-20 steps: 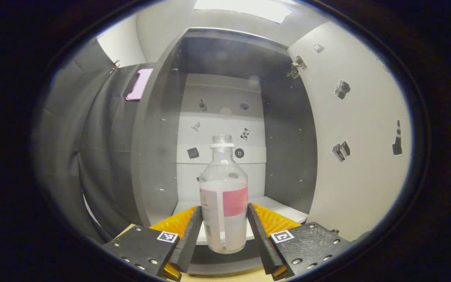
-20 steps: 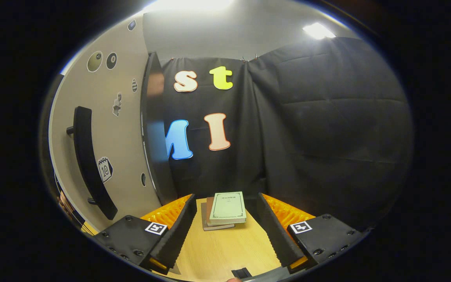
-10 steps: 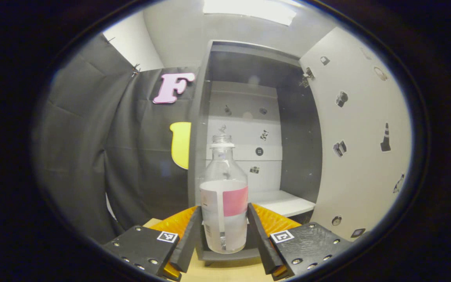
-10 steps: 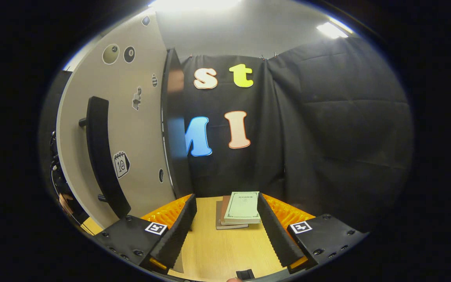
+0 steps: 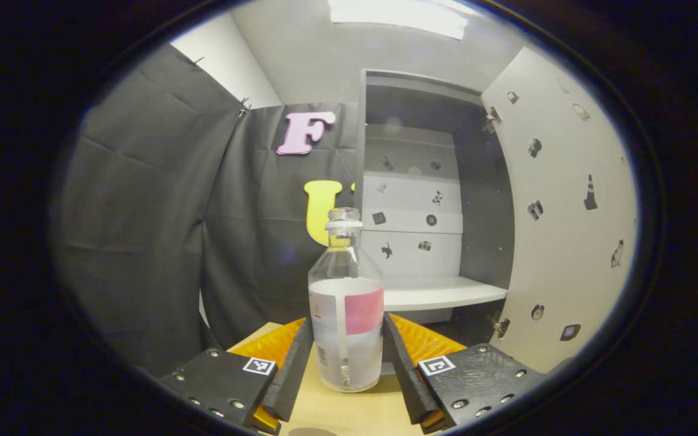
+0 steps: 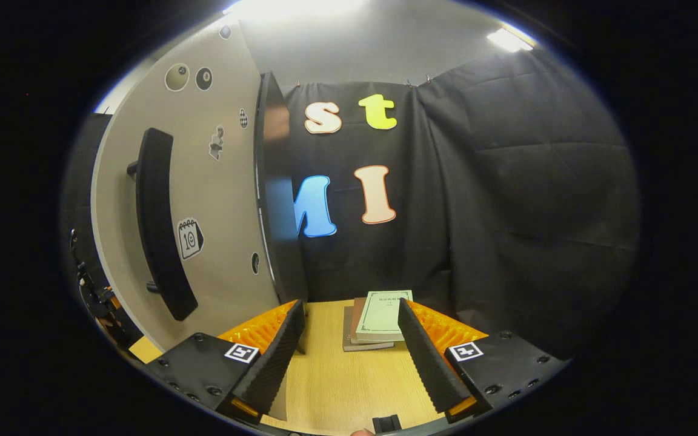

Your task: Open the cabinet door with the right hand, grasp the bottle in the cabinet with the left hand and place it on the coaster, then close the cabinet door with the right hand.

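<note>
A clear bottle (image 5: 346, 303) with a white and pink label stands upright between the fingers of my left gripper (image 5: 347, 354), which is shut on its lower body. It hangs a little above the wooden table (image 5: 337, 412), out in front of the cabinet (image 5: 422, 200). The cabinet is open, its white shelf (image 5: 440, 293) bare, and its door (image 5: 567, 212) swung out to the right. In the right gripper view the door's outer face (image 6: 203, 200) with its long black handle (image 6: 158, 224) stands at the left. My right gripper (image 6: 349, 327) is open over the table, holding nothing.
A small stack of books (image 6: 379, 318) lies on the wooden table (image 6: 343, 387) just beyond the right gripper's fingers. Black cloth walls close in the left of the left gripper view and the right of the right gripper view. Stickers dot the cabinet's back and door.
My left gripper has drawn the bottle back out of the cabinet and to the left, so the cabinet now looks smaller and farther right. The right gripper has drifted slightly; the door stays open.
</note>
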A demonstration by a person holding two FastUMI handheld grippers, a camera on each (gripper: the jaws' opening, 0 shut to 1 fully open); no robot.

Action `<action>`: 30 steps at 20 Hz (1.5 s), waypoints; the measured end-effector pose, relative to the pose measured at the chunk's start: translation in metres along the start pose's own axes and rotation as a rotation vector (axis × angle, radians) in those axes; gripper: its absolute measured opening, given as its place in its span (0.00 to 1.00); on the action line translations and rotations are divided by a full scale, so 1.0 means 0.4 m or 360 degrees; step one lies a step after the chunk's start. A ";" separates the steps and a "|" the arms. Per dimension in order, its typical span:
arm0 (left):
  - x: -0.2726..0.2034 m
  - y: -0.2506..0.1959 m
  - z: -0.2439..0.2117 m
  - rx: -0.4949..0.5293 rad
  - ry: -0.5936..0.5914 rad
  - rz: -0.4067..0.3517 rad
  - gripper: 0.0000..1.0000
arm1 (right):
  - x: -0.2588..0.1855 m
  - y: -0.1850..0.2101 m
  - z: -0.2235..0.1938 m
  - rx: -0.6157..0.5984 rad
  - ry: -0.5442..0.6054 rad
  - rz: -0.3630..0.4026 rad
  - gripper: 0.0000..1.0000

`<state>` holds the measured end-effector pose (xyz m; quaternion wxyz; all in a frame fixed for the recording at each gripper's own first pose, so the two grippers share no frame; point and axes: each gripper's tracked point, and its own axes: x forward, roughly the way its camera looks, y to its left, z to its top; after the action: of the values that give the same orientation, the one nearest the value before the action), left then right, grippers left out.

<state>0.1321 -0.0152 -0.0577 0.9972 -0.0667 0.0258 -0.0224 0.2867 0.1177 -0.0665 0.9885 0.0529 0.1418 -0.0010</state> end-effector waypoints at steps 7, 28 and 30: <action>-0.066 0.044 -0.159 -0.0031 0.0062 0.0071 0.69 | -0.004 -0.041 -0.068 0.0062 0.0031 -0.0038 0.98; -0.121 0.142 -0.591 -0.0065 0.0323 0.0230 0.71 | -0.028 -0.081 -0.200 -0.0075 0.0176 -0.0147 0.98; -0.119 0.143 -0.605 -0.0052 0.0309 0.0241 0.71 | -0.027 -0.081 -0.199 -0.0103 0.0175 -0.0158 0.98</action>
<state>0.0737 0.0117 -0.3026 0.9876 -0.0784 0.1276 0.0470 0.2534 0.0938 -0.1430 0.9791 0.0137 0.1983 -0.0424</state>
